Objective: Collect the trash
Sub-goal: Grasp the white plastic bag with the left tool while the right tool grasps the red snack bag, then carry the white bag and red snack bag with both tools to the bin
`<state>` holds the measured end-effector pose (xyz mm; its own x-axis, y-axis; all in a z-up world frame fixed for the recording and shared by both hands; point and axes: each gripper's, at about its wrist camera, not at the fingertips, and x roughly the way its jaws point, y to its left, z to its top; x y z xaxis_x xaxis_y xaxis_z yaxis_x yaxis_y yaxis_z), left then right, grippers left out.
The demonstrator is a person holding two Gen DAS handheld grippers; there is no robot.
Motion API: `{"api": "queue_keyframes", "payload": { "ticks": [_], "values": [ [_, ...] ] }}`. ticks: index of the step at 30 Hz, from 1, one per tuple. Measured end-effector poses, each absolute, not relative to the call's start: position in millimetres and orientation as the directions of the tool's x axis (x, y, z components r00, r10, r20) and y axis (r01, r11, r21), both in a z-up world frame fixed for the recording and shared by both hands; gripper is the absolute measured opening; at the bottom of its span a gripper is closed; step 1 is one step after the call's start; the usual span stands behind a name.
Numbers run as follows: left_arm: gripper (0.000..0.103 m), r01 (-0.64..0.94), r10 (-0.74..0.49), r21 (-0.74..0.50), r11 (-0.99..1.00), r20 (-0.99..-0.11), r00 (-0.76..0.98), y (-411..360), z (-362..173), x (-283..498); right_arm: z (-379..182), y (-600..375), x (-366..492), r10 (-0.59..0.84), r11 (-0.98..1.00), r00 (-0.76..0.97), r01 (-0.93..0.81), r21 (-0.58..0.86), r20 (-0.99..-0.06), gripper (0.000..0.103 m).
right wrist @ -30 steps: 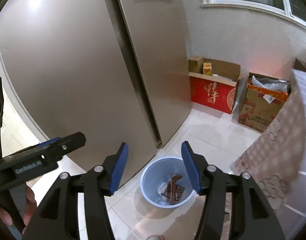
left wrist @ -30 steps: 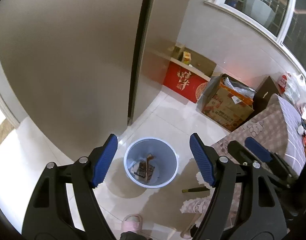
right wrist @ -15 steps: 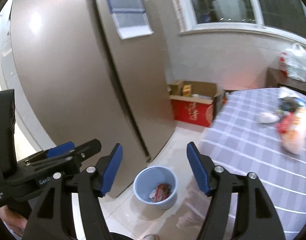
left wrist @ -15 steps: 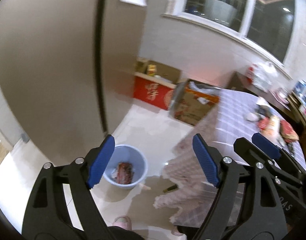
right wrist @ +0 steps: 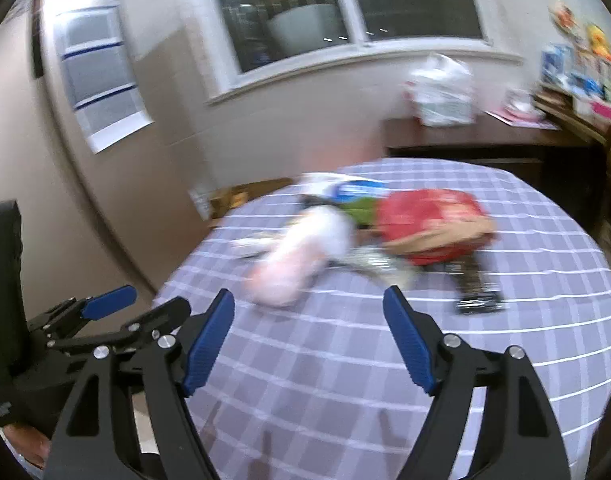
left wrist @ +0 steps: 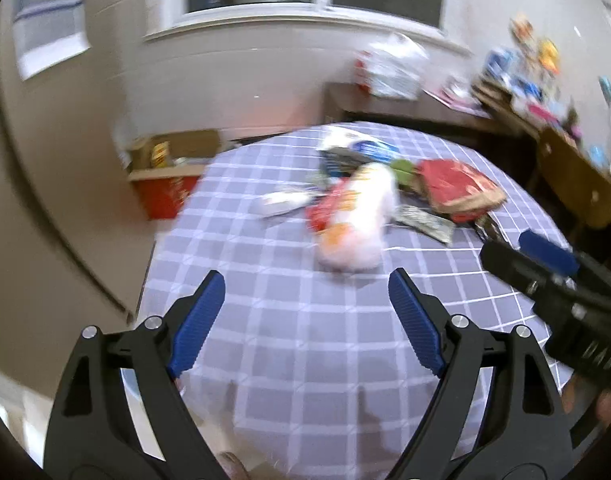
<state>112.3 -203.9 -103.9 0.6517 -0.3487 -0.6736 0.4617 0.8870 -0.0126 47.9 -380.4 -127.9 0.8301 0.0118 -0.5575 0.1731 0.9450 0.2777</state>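
With both the left gripper (left wrist: 305, 300) and right gripper (right wrist: 308, 318) spread wide and empty, jaws just opened further, we should slow over the table (left wrist: 289, 344) and straddle the white snack bag (left wrist: 357, 216) squarely

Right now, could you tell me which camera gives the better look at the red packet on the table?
The left wrist view: there the red packet shows its flat face and tan lower edge fairly sharply. In the right wrist view the same packet is larger but smeared by motion blur, so its outline runs into the wrappers beside it.

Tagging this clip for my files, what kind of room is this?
Probably a home dining area or kitchen: a round table with a checked cloth holding snack wrappers, a window, and a cluttered sideboard.
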Motion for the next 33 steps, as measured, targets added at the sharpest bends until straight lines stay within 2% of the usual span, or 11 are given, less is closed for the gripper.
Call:
{"api": "queue_keyframes", "payload": {
  "ticks": [7, 13, 17, 19, 20, 23, 25, 27, 28, 30, 33],
  "values": [
    [0.083, 0.511, -0.307, 0.09, 0.855, -0.707, 0.637, -266.4, -125.5, 148.8, -149.7, -459.8, 63.9, -0.024, 0.876, 0.799, 0.307, 0.373, -0.6, 0.083],
    [0.082, 0.506, -0.318, 0.029, 0.862, -0.746, 0.585, -272.5, -138.7, 176.3, -170.4, -509.2, 92.1, 0.018, 0.778, 0.788, 0.376, 0.504, -0.615, 0.088],
    [0.066, 0.502, -0.319, 0.037, 0.864, -0.731, 0.603, -274.5, -135.9, 181.6, -180.2, -522.5, 111.9, 0.043, 0.748, 0.796, 0.375, 0.548, -0.604, 0.09],
    [0.054, 0.52, -0.345, 0.012, 0.854, -0.737, 0.582, -279.5, -136.7, 185.4, -179.0, -525.7, 117.8, 0.022, 0.756, 0.813, 0.367, 0.542, -0.581, 0.09],
    [0.042, 0.525, -0.346, 0.011, 0.851, -0.74, 0.576, -281.8, -137.7, 186.3, -179.4, -526.4, 121.8, 0.023, 0.76, 0.812, 0.365, 0.538, -0.584, 0.09],
    [0.039, 0.543, -0.35, 0.024, 0.839, -0.741, 0.574, -289.3, -141.6, 186.9, -184.0, -527.3, 136.1, 0.049, 0.766, 0.793, 0.361, 0.532, -0.608, 0.089],
    [0.035, 0.541, -0.362, 0.011, 0.841, -0.733, 0.576, -289.0, -140.2, 187.1, -184.9, -522.9, 138.4, 0.053, 0.779, 0.787, 0.352, 0.518, -0.615, 0.067],
    [0.032, 0.526, -0.381, -0.026, 0.85, -0.718, 0.582, -283.7, -134.9, 187.8, -177.9, -517.2, 131.5, 0.034, 0.796, 0.802, 0.34, 0.501, -0.597, 0.058],
    [0.032, 0.519, -0.395, -0.044, 0.854, -0.705, 0.589, -279.9, -130.2, 186.8, -172.2, -513.8, 127.1, 0.025, 0.807, 0.813, 0.327, 0.492, -0.582, 0.045],
    [0.031, 0.509, -0.412, -0.064, 0.859, -0.677, 0.61, -273.1, -119.7, 184.5, -161.5, -509.2, 118.9, 0.006, 0.819, 0.828, 0.317, 0.478, -0.56, 0.038],
    [0.03, 0.494, -0.438, -0.097, 0.864, -0.627, 0.644, -259.9, -100.0, 178.9, -145.8, -502.2, 107.3, 0.011, 0.828, 0.858, 0.28, 0.485, -0.514, 0.034]
  ]
}}
